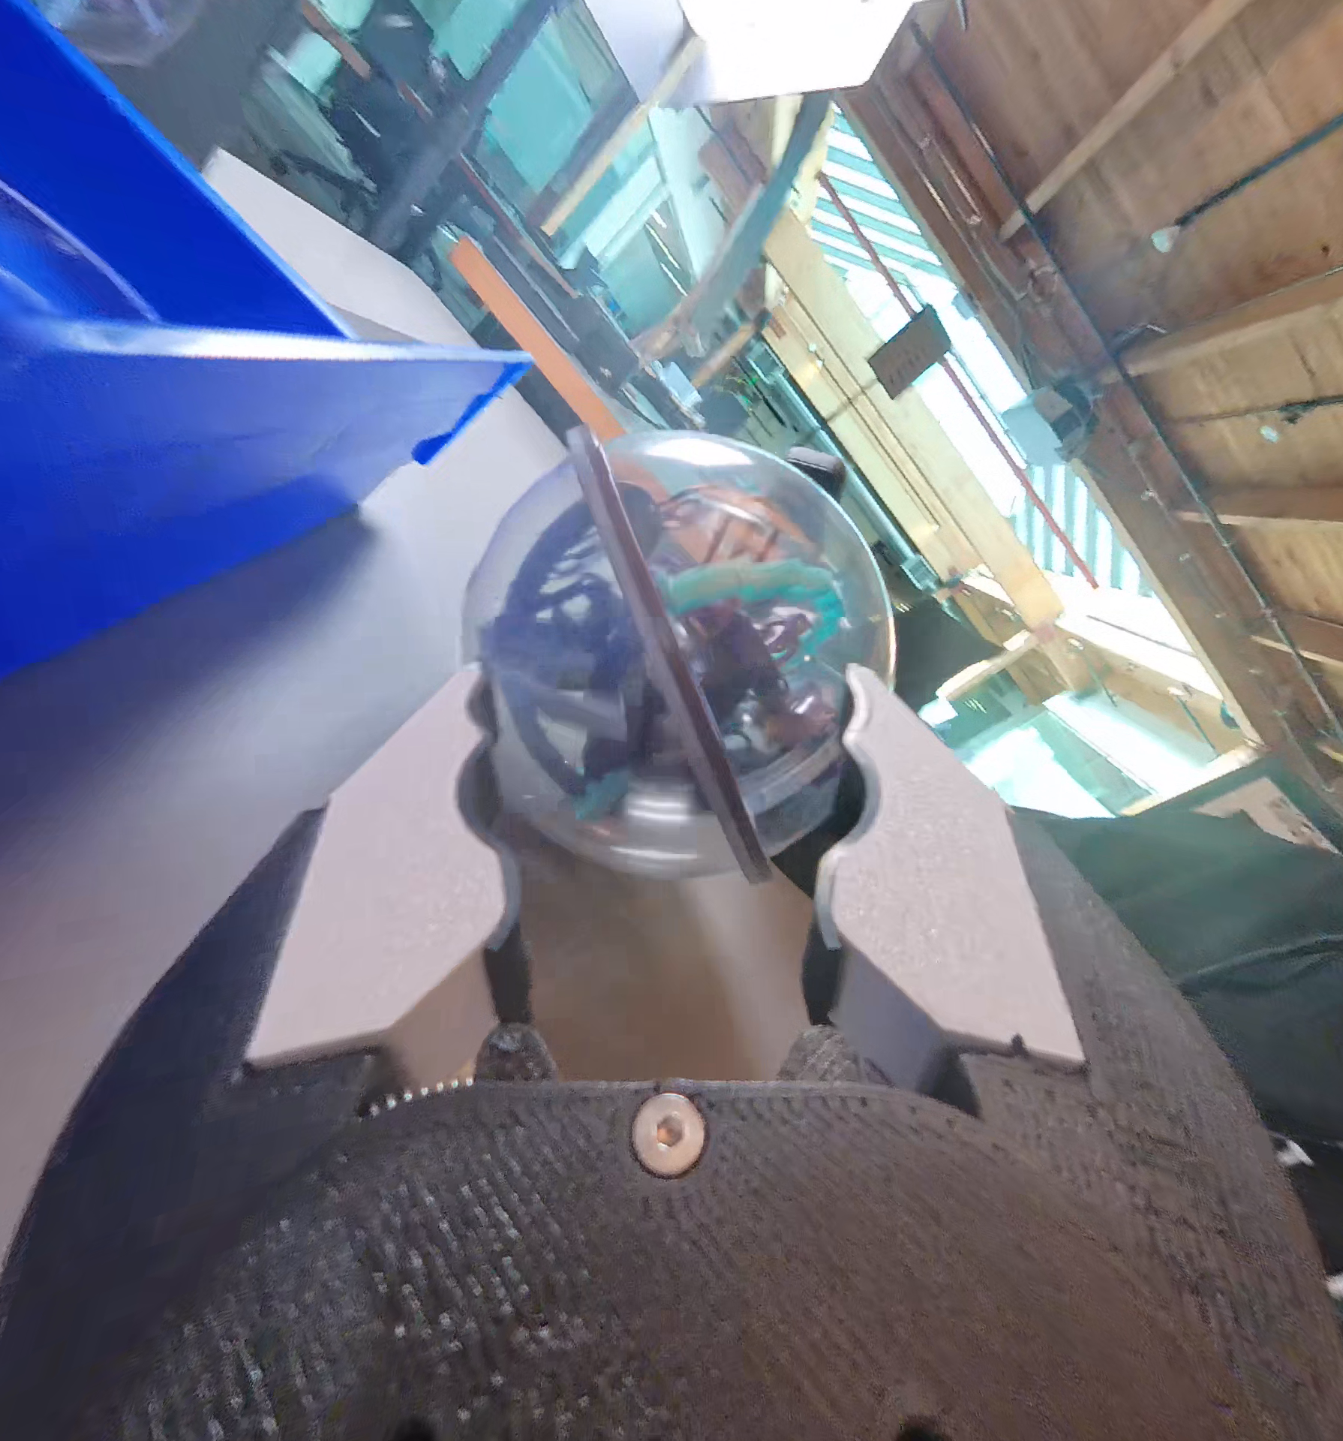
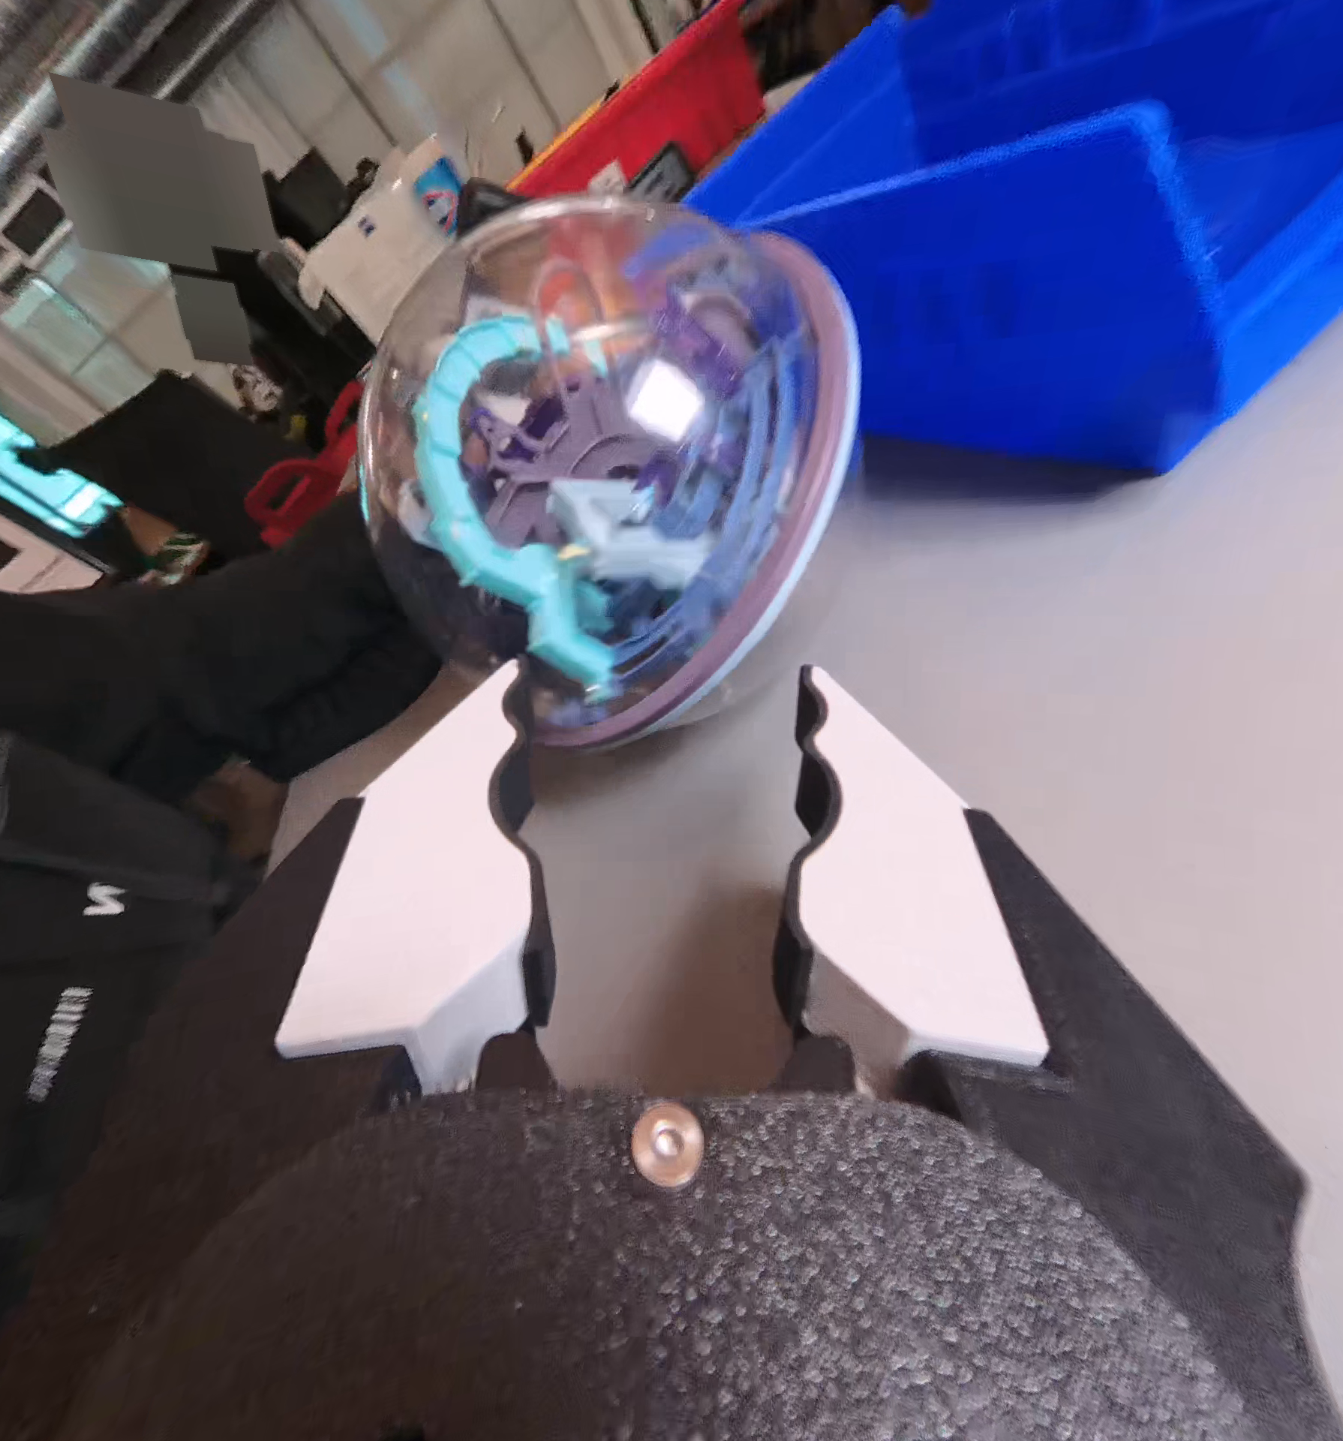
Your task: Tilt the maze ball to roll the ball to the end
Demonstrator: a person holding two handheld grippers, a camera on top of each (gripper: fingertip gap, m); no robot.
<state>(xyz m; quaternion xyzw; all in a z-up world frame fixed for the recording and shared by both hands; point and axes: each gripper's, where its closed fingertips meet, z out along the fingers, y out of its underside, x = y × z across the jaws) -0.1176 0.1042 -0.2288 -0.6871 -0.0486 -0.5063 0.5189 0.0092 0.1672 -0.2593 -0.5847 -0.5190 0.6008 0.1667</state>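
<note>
Left wrist view: left claw [image 1: 664, 748] clamped on the clear maze ball [image 1: 676, 647], both grey fingers [image 1: 419, 842] pressed against its lower sides; dark seam ring running steeply across the sphere, teal and purple tracks inside. Blue bin [image 1: 146, 468] to the left on the grey counter [image 1: 208, 741].

Right wrist view: right claw [image 2: 662, 702] spread apart and bare; maze ball [image 2: 606, 468] just ahead of the tips, near the left fingertip [image 2: 508, 694], contact impossible to tell. Blue bins [image 2: 1042, 273] behind on the counter [image 2: 1081, 624].
</note>
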